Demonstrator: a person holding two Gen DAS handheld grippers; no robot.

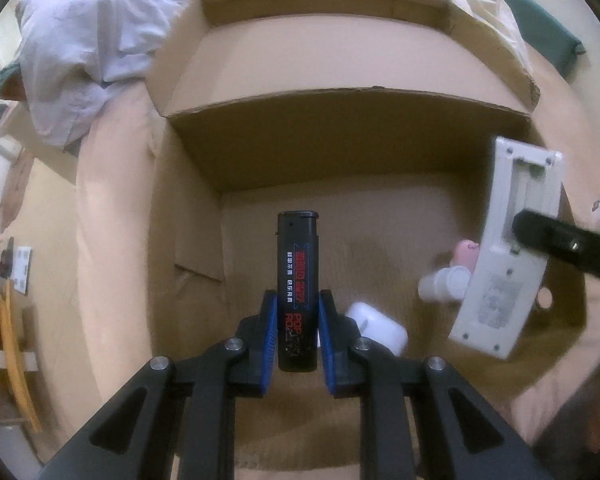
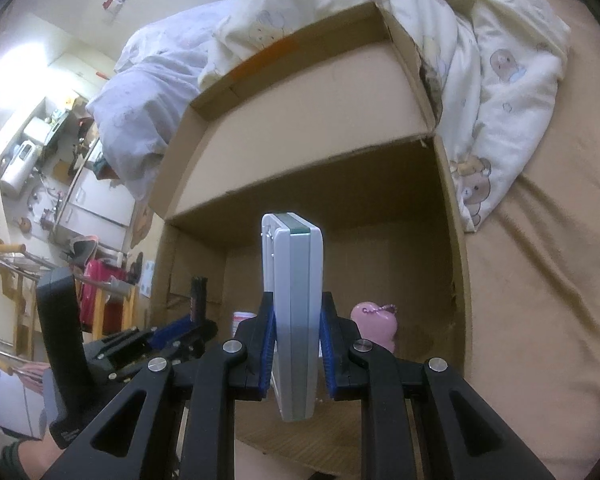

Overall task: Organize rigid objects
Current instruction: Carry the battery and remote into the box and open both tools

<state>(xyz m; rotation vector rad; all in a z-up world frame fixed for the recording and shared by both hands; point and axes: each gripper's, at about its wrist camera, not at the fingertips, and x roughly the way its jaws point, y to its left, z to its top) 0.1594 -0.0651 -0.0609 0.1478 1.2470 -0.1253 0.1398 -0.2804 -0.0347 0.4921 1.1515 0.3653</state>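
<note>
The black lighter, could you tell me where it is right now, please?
The black lighter is clamped upright in the left tool, over the open cardboard box, left of the white earbud case.

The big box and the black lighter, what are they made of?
The box looks like cardboard: dull brown, with folded flaps and raw edges. The black lighter, held in the left gripper, looks like smooth, slightly shiny plastic with printed red and white letters.

Both wrist views close, steeply down into shared cardboard box (image 1: 340, 152).
</note>
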